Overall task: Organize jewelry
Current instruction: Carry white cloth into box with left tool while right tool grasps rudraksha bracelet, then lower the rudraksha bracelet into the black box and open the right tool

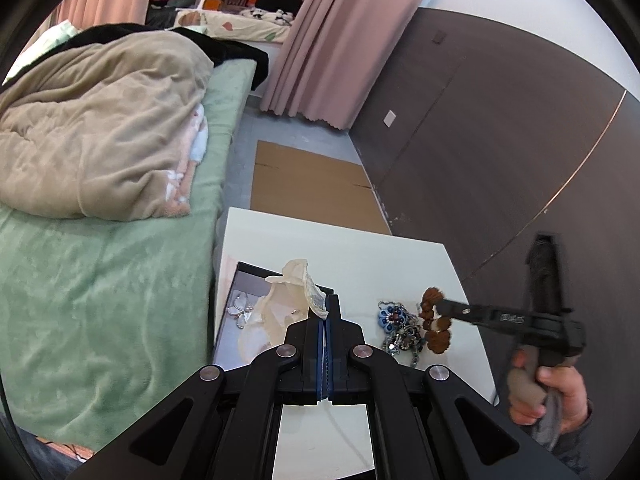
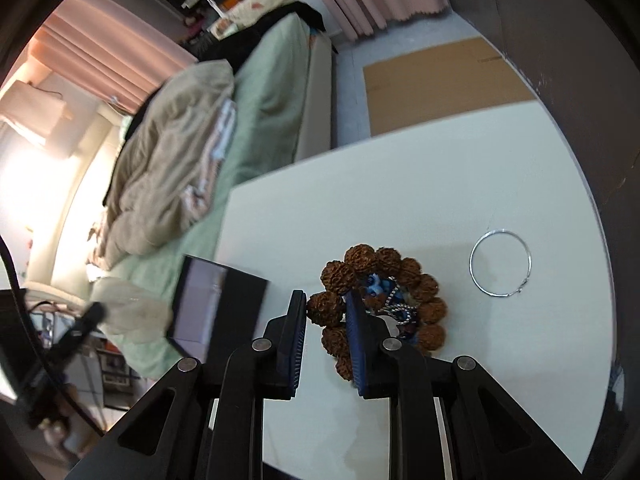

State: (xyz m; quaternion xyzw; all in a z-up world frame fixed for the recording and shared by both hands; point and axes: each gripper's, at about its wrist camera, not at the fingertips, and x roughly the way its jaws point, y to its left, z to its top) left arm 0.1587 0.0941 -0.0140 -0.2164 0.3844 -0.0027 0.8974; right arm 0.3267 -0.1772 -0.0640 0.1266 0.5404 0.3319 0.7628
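Nearest the left wrist lens, the left gripper [image 1: 325, 312] had its two blue-padded fingers pressed together, pinching the lower corner of a cream translucent pouch [image 1: 288, 300]. The pouch rose from the pinch toward 11 o'clock, long axis roughly upright, draped over the black box [image 1: 240, 280]. The box's grey floor held a small silver piece [image 1: 240, 312] at 9 o'clock of the pouch; its type could not be told.

Right gripper [image 2: 326, 312] stood partly open. Its fingers straddled one brown knobbly bead on the near-left arc of the bead bracelet [image 2: 384, 300]; the left pad sat against or just beside that bead, and whether the right pad touched it could not be told. The bracelet lay as a flat ring on the white table [image 2: 400, 200], with a blue-and-silver tangle of jewelry [image 2: 390, 296] inside the ring. In the left view, the same tangle [image 1: 400, 328] lay just beside the beads [image 1: 434, 320], at their 9 o'clock.

A thin silver hoop [image 2: 501, 263] lay flat at 2 o'clock of the bracelet, well apart from it.

Edges: the box lay along the table's left edge, beside the green bed [image 1: 100, 300]. Bare tabletop ran from the bracelet toward 12 o'clock up to the far edge, beyond which flat cardboard [image 2: 444, 84] lay on the floor. A dark wall panel [image 1: 500, 120] bordered the table's right side.
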